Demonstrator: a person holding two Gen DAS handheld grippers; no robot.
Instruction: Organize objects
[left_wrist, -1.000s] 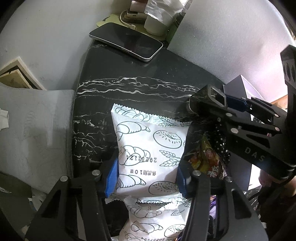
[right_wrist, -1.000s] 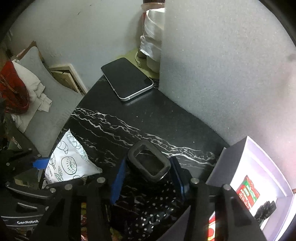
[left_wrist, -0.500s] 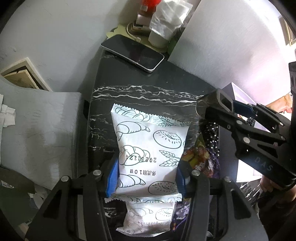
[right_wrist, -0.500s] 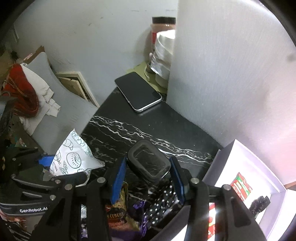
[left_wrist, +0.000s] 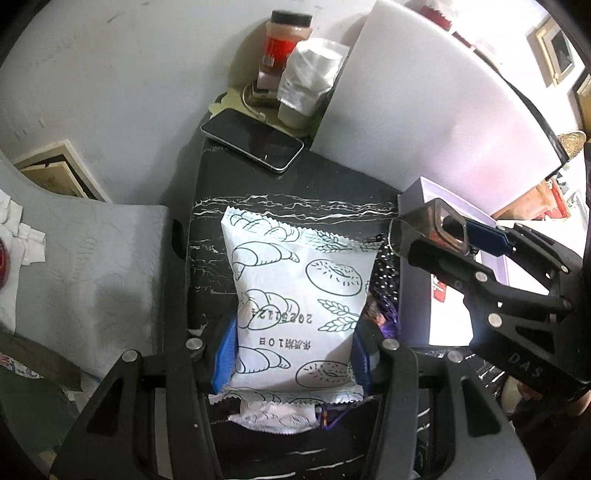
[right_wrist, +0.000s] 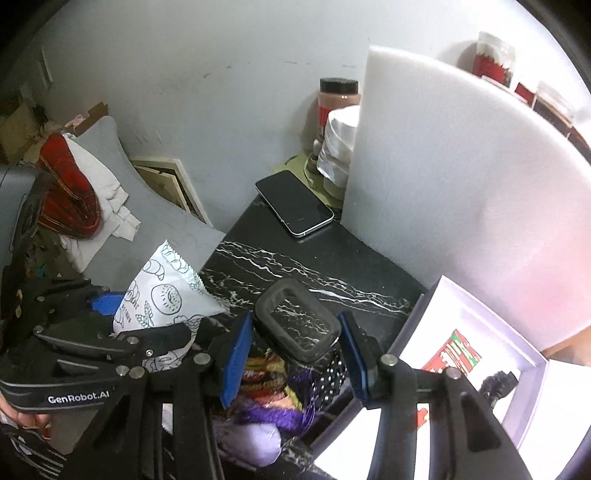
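Observation:
My left gripper (left_wrist: 291, 350) is shut on a white snack packet (left_wrist: 295, 306) printed with bread drawings and holds it above the black marble table (left_wrist: 295, 184). The packet also shows in the right wrist view (right_wrist: 162, 295). My right gripper (right_wrist: 295, 354) is shut on a black ring-shaped handle (right_wrist: 295, 321) of a black polka-dot bag (right_wrist: 328, 373). The bag holds colourful snack wrappers (right_wrist: 266, 376) and a purple item (right_wrist: 258, 439). A second white packet (left_wrist: 273, 417) lies below the held one.
An open white box (right_wrist: 480, 332) with a red packet (right_wrist: 450, 354) stands at the right. A phone (left_wrist: 255, 140) lies at the table's far edge. A white foam board (right_wrist: 461, 177) stands behind. A jar (left_wrist: 280, 48) and wrapped cups (left_wrist: 310, 77) stand in the corner.
Both grippers have risen and pulled back from the table. The white packet has lifted off the one under it, and the bag handle has come up with the right gripper.

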